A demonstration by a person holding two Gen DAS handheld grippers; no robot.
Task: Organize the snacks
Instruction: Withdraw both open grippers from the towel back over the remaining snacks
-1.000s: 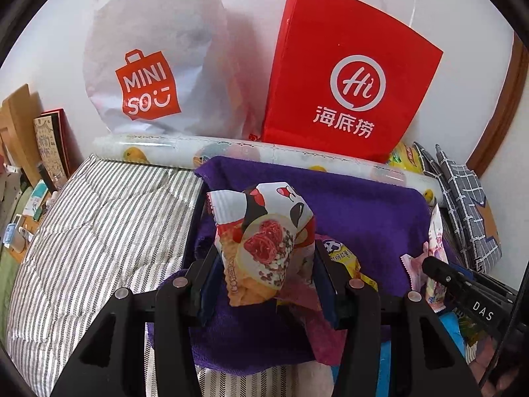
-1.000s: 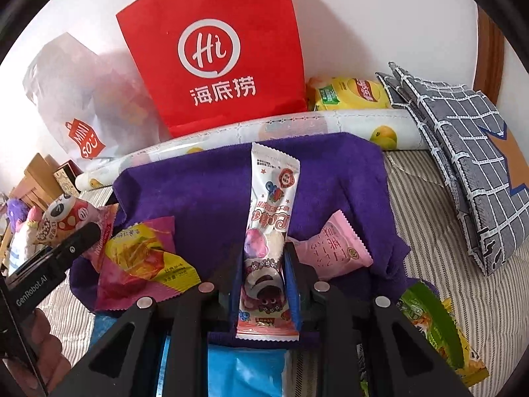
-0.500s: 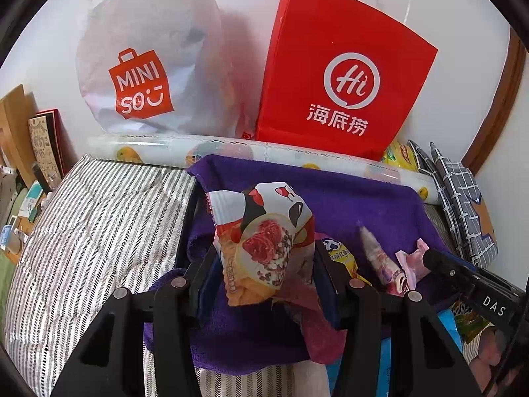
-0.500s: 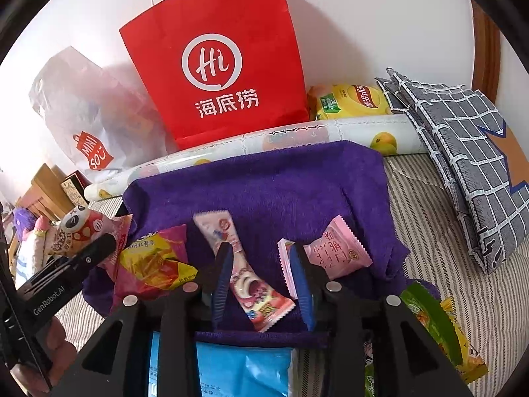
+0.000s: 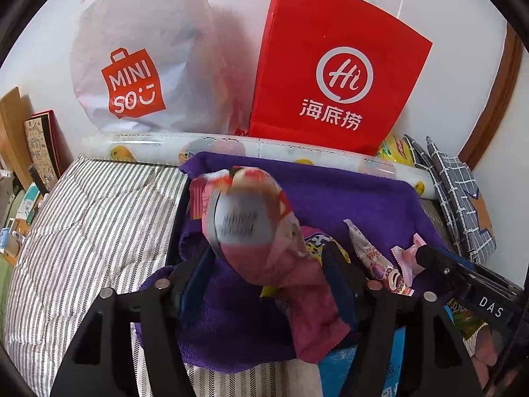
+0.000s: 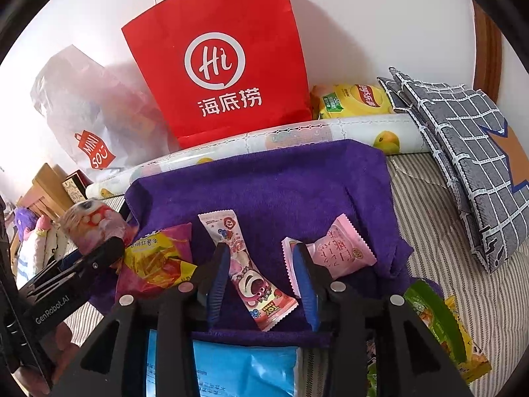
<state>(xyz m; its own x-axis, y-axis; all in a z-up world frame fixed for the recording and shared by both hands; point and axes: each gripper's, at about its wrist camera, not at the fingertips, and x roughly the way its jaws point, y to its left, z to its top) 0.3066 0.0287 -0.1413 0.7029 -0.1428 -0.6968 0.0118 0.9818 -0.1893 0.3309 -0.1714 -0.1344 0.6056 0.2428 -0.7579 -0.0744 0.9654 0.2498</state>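
Both claws are releasing their snacks onto the purple towel on the striped bed.

A second ago the right claw was clenching the long strawberry-bear packet; now its jaws are opening and the packet is lying free between them, long axis running diagonally from far-left to near-right. The left claw, previously grasping the panda-print pouch, is opening too; the blurred pouch is tipping forward between its fingers, contact unclear.
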